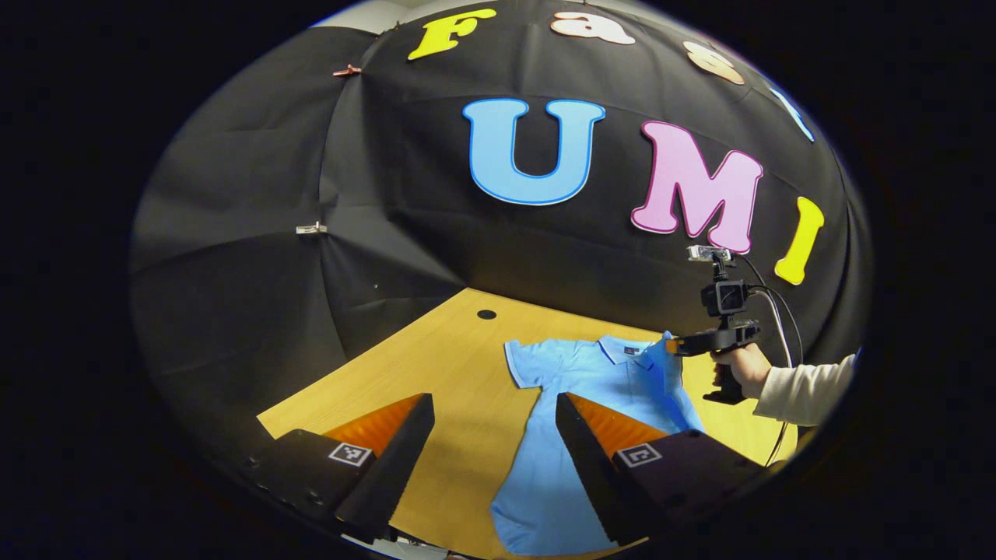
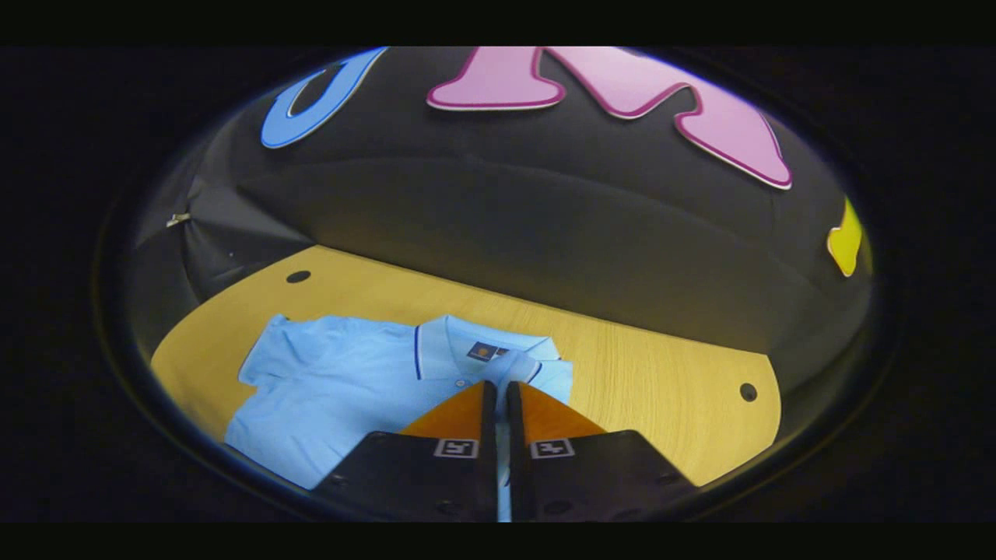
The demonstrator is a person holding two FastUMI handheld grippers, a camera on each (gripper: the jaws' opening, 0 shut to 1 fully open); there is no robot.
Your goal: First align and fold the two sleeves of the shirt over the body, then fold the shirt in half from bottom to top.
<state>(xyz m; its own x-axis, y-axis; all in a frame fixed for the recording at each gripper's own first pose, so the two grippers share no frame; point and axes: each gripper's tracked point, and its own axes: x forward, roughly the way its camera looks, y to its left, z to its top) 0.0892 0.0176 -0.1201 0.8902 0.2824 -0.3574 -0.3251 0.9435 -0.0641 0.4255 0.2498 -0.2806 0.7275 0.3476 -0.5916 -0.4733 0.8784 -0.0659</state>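
Note:
A light blue polo shirt lies face up on the yellow wooden table, collar toward the back wall. My left gripper hangs open above the table near the shirt's lower left side, nothing between its fingers. Farther off, a hand holds my right gripper, which pinches the shirt's right sleeve and lifts it beside the collar. In the right gripper view the right gripper is shut on that sleeve's fabric, over the shirt. The other sleeve lies flat and spread.
The table has small round holes near its back corners. Black cloth walls stand close behind and to the left. Bare wood shows on both sides of the shirt. A person's cream sleeve reaches in from the right.

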